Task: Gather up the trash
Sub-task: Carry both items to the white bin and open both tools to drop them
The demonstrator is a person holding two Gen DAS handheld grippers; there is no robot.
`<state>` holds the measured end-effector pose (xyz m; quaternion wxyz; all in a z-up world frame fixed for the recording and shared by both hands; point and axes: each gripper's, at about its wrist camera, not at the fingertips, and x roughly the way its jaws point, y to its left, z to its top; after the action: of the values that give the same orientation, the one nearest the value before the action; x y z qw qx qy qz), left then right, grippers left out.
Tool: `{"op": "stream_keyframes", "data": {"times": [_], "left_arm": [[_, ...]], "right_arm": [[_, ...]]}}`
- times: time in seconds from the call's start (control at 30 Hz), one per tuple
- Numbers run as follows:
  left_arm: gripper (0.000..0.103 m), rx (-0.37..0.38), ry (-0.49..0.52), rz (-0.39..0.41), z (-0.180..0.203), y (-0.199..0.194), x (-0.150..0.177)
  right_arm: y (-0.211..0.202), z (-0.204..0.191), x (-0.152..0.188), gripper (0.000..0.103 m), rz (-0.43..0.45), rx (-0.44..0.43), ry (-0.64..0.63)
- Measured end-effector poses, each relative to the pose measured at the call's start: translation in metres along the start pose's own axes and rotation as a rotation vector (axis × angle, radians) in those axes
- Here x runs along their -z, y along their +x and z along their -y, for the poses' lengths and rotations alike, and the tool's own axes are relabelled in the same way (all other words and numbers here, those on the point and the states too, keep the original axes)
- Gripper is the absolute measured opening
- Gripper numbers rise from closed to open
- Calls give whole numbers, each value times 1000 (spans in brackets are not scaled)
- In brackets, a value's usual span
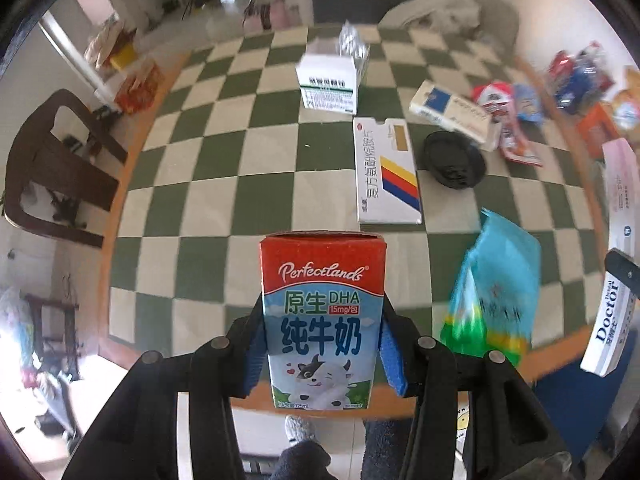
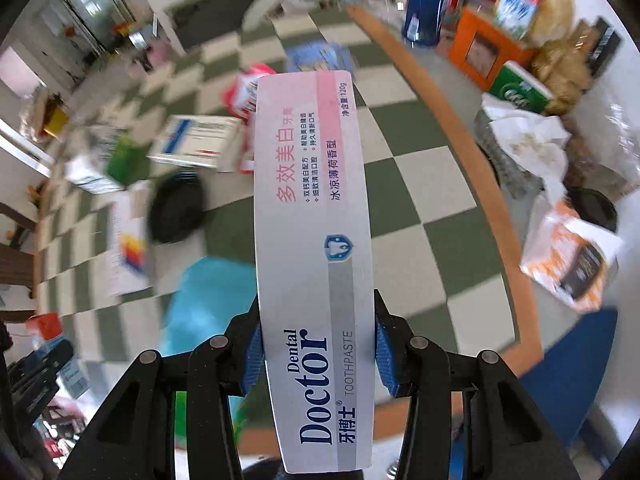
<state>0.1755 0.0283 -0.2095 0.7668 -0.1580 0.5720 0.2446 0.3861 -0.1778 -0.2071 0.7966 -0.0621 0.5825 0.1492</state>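
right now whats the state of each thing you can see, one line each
left gripper: shut on the milk carton
milk carton: upright, held off the table
right gripper: shut on the toothpaste box
toothpaste box: held lengthwise, off the table
striped medicine box: lying flat on the checked cloth
black lid: resting on the cloth

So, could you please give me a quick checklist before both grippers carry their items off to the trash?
1. Left gripper shut on milk carton: ok.
2. Right gripper shut on toothpaste box: ok.
3. Carton sits straight between the pads: ok.
4. Box gripped near one end, long overhang: not ok.
5. Trash bin in view: cannot tell.
6. Table cleared of trash: not ok.
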Motion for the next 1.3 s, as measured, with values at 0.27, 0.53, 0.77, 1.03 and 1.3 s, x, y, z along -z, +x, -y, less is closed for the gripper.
{"op": "stream_keyframes", "data": {"times": [0.27, 0.53, 0.77, 1.03, 1.3], "left_arm": [[45, 116, 2, -55, -66, -6, 107], [45, 152, -49, -335, -104, 119, 208], [45, 214, -97, -495, -93, 302, 241], [92, 196, -56, -538, -74, 416, 263], [103, 68, -57, -440, -99, 402, 280]], "right_arm": [[-91, -54, 149, 48, 23, -114, 19], [15, -95, 321, 48, -335, -190, 9], [206, -105, 398, 48, -563, -208, 25], [394, -125, 439, 55, -695, -229, -17], [427, -124, 435, 103, -604, -83, -70]]}}
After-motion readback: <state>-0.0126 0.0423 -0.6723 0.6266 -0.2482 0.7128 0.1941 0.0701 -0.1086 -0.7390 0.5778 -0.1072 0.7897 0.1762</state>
